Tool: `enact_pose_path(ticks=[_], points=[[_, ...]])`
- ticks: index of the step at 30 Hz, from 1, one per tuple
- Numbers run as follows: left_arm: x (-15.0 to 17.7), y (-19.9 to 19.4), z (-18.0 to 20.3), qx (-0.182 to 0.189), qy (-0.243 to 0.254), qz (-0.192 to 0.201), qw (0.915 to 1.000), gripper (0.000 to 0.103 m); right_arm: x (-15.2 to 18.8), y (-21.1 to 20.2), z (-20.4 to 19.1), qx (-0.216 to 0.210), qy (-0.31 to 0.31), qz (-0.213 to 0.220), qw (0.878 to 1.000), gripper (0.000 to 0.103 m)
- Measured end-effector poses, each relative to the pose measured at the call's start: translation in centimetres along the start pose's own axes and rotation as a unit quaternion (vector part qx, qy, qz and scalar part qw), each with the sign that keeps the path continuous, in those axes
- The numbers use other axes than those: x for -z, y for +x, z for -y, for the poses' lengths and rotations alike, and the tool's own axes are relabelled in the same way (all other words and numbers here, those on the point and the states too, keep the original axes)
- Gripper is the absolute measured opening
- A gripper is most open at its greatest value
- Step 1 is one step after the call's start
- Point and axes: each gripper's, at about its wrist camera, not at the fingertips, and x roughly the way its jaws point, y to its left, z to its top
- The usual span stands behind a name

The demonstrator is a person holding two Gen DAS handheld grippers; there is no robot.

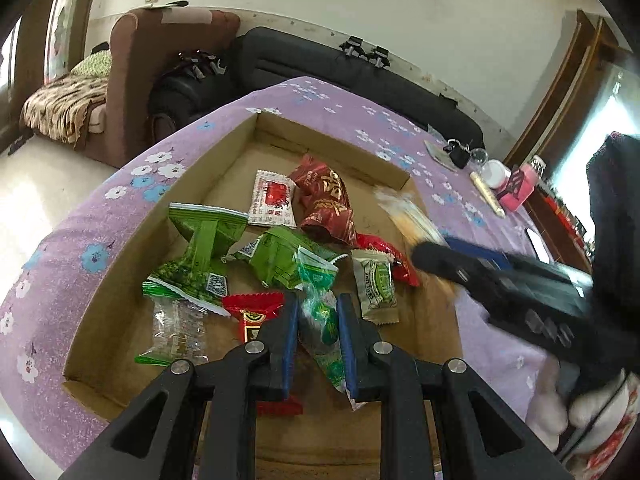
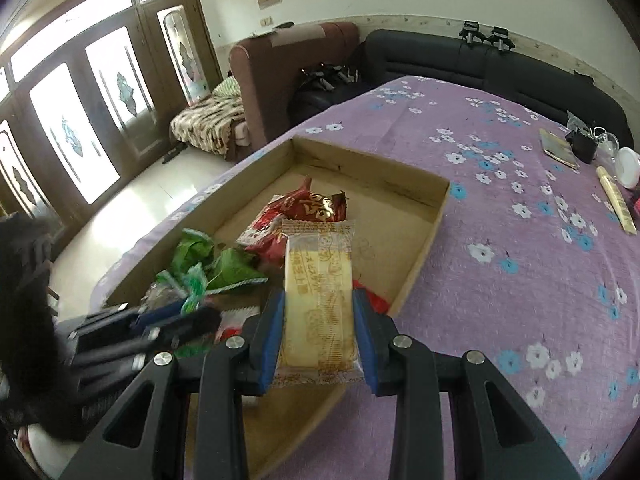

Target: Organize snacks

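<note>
A shallow cardboard tray [image 1: 248,136] lies on a purple flowered cloth and holds several snack packets, green, red and white. My left gripper [image 1: 318,304] is shut on a clear green-printed packet [image 1: 320,320] over the tray's near end. My right gripper [image 2: 319,298] is shut on a pale yellow cake packet [image 2: 318,292] above the tray's near right side [image 2: 420,264]. In the left wrist view the right gripper [image 1: 424,250] comes in blurred from the right with the yellow packet [image 1: 404,216]. In the right wrist view the left gripper [image 2: 200,316] shows at lower left.
On the cloth [image 2: 520,280] at the far right lie keys [image 1: 458,154], a white jar [image 1: 496,172], a pink box [image 1: 518,188] and a cream stick [image 2: 616,200]. A black sofa [image 1: 360,76] and a brown armchair [image 1: 136,80] stand behind the table.
</note>
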Motion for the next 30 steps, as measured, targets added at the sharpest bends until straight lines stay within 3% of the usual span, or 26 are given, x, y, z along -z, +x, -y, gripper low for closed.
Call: enact_pose_path(ticks=[2,6,11,15,20,30], points=[[0.0,-0.1,0.3,-0.004,0.009,0.003,0.9999,0.022,-0.6,0.9,0.4,0.012,0.004,-0.005,1.0,0.033],[-0.1,-0.7,0.6,-0.013,0.023,0.016,0.9995,0.053,-1.9,3.1,0.8,0.041,0.005,-0.018,0.999,0.033],[-0.3,-1.6,0.6,-0.026,0.033,0.033,0.9986,0.064,-2.6,4.9,1.5,0.05,0.018,-0.029,0.998,0.034],[-0.5,-2.3,0.7,-0.04,0.04,0.044,0.9974,0.065,-3.0,4.4,2.0,0.036,0.037,-0.012,0.999,0.035],[-0.5,-2.8,1.0,-0.063,0.044,0.057,0.9954,0.069,-2.7,1.2,2.0,0.025,0.045,0.023,0.998,0.044],[-0.4,-4.8,2.6,-0.119,0.049,0.086,0.9879,0.084,1.6,-4.3,1.1,0.039,0.015,0.071,0.997,0.055]])
